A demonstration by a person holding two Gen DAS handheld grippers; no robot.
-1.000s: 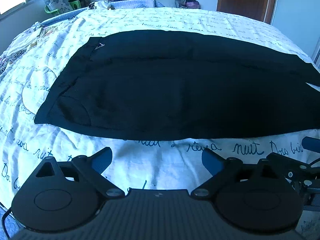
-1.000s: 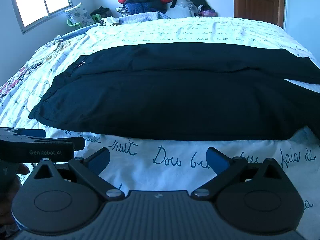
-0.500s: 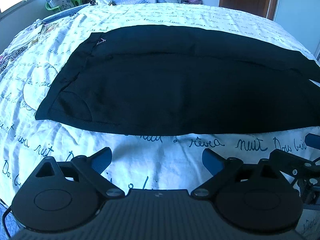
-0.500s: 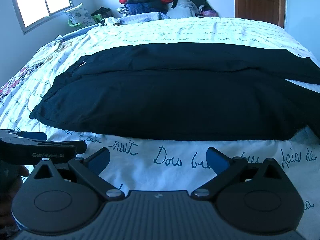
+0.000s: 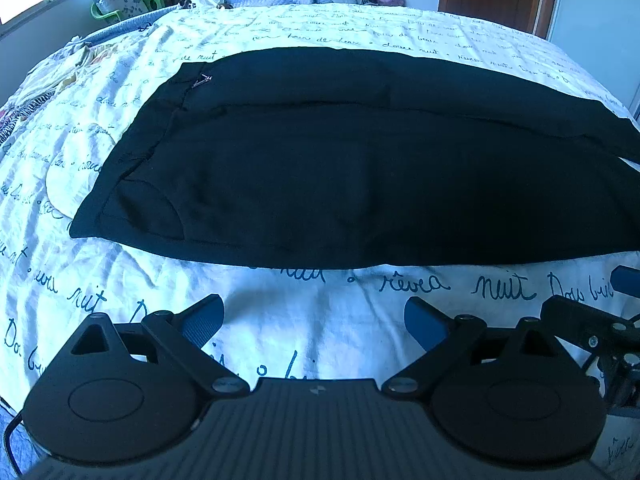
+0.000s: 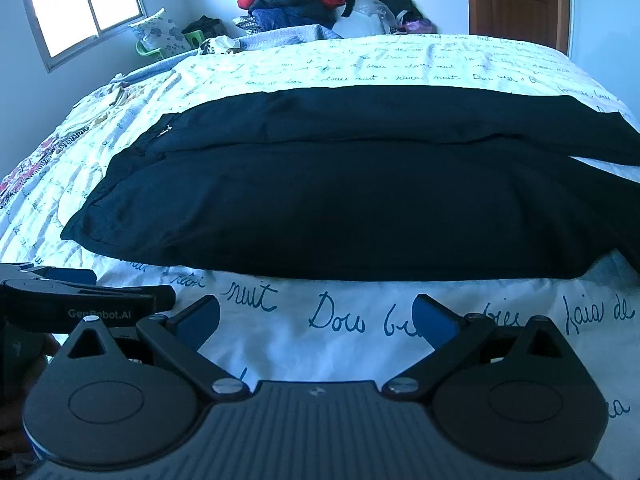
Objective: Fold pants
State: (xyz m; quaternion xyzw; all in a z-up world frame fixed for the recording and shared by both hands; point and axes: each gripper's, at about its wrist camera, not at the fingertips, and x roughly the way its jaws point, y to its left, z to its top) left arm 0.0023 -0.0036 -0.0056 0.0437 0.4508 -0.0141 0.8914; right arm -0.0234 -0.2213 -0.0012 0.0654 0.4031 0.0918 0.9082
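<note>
Black pants lie flat across the bed, waistband at the left, legs running right, one leg lying over the other. They also show in the right wrist view. My left gripper is open and empty, hovering over the sheet just in front of the pants' near edge. My right gripper is open and empty, also just short of the near edge. The left gripper shows in the right wrist view, and the right gripper in the left wrist view.
The bed has a white sheet with blue handwriting print. A pile of clothes sits beyond the far edge. A window is at the left, a wooden door at the right.
The left gripper has tilted down and moved closer to the pants. The right gripper has barely moved. Both stay open.
</note>
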